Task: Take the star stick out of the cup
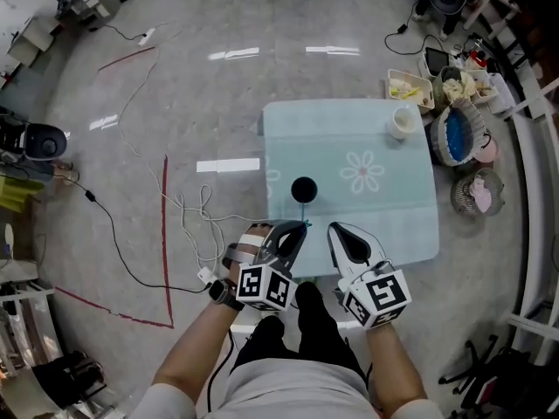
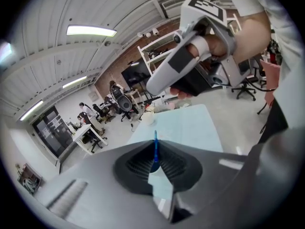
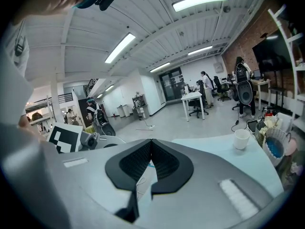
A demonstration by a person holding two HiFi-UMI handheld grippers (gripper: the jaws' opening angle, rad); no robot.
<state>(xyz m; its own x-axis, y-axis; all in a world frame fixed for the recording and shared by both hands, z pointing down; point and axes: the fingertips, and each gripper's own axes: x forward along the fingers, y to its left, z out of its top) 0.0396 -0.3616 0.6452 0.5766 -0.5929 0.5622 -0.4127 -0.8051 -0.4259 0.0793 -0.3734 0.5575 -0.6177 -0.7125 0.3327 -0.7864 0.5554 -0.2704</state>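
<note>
Left claw [image 1: 300,226] pinches blue star stick [image 2: 155,151]; right claw [image 1: 335,229] closed.

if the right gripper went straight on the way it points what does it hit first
Probably the black cup: in the head view the right gripper, jaws shut, points roughly at it. Its own view does not show the cup, so it may pass above, over the table.

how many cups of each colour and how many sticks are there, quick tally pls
white cup: 1
black cup: 1
blue stick: 1
total: 3
</note>
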